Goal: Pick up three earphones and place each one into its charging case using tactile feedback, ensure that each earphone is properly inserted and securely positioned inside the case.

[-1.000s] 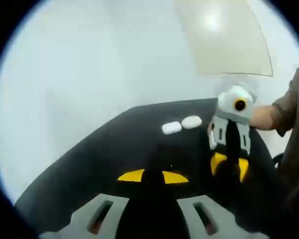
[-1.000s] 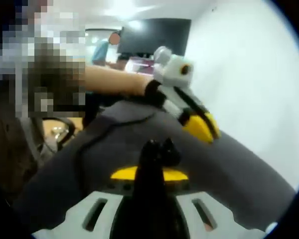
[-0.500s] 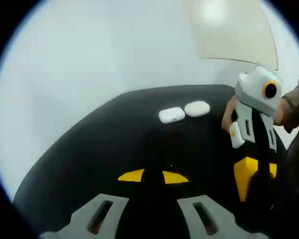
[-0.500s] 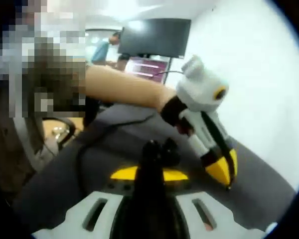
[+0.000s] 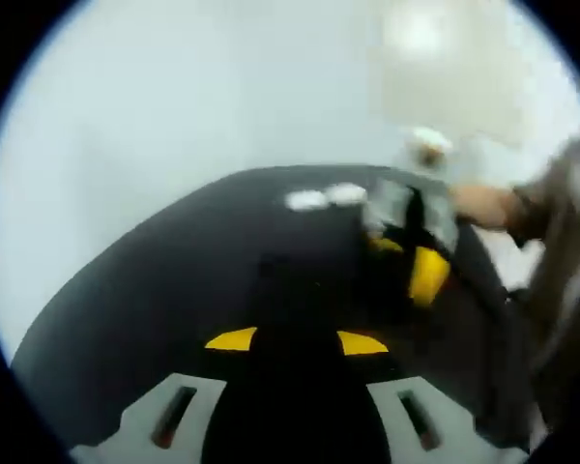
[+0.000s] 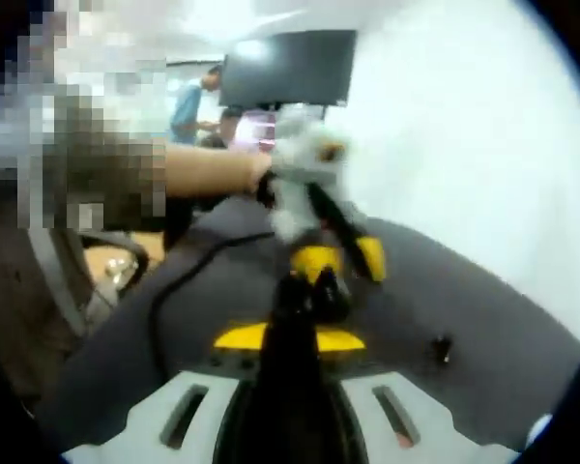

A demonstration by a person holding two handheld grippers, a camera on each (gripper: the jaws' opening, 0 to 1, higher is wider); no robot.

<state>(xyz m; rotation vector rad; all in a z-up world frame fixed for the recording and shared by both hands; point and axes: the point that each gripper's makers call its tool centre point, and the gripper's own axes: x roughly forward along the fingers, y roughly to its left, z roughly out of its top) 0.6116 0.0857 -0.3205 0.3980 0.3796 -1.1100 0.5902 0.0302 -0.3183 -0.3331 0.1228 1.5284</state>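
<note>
Left gripper view showed a dark round table [image 5: 155, 290] filling the lower half of the frame, with two small white cases [image 5: 326, 198] lying side by side near its far edge, just above centre; motion blur hid whether their lids were up or whether anything sat inside them. The left gripper [image 5: 295, 340] stood low in that frame with its yellow-tipped jaws set a little apart and nothing between them. To the right of centre, blurred, the right gripper [image 5: 411, 261] hung over the table just beside the cases, held by a hand [image 5: 478, 205] coming in from the right edge. Right gripper view looked along the right gripper's own jaws, which met in a narrow dark column at centre around a small dark lump [image 6: 314, 290]; whether that was an earphone or part of the jaw pads could not be told. The left gripper was blurred in the upper middle of this view, above the lump, and a small dark object [image 6: 441, 348], possibly a loose earphone, lay on the table at lower right. Judged from these frames, the job looked early: no earphone could be seen seated in a case, so all three placings, and the check that each sat firmly, appeared to remain.
</note>
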